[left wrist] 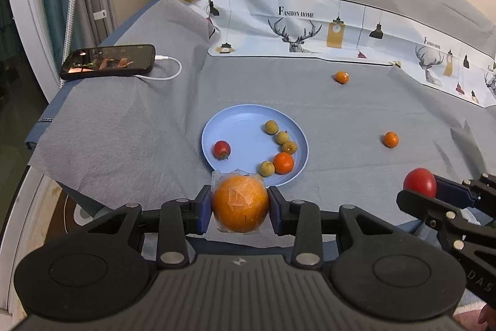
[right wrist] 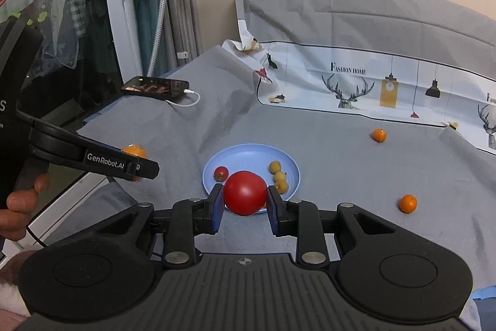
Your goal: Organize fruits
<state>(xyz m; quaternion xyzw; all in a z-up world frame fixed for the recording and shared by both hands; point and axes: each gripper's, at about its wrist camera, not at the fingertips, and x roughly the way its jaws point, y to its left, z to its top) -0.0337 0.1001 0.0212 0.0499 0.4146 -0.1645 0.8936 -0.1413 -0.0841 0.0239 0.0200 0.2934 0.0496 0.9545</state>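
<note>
At far left, a black phone point(left wrist: 108, 61) with a white charging cable point(left wrist: 169, 69) lies on the grey cloth point(left wrist: 130, 126) that covers the worktop. My left gripper point(left wrist: 240, 208) is closed on a large orange point(left wrist: 240, 202) wrapped in clear film; both blue pads press its sides, and it hangs just in front of the near rim of the blue plate point(left wrist: 245, 121). The plate sits at the middle of the cloth and holds a small red tomato point(left wrist: 221, 149) at its left, four yellow-green round fruits point(left wrist: 282, 137) along its right side, and one small orange fruit point(left wrist: 283, 163) touching the nearest of them. Beyond the plate, a second small orange fruit point(left wrist: 341, 77) lies near the printed deer-pattern sheet point(left wrist: 310, 27). To the right of the plate, well apart from it, a third small orange fruit point(left wrist: 390, 139) lies on the cloth. At far right, my right gripper point(right wrist: 245, 200) is closed on a large red tomato point(right wrist: 245, 192), pads against both sides, held above the near edge of the plate.
</note>
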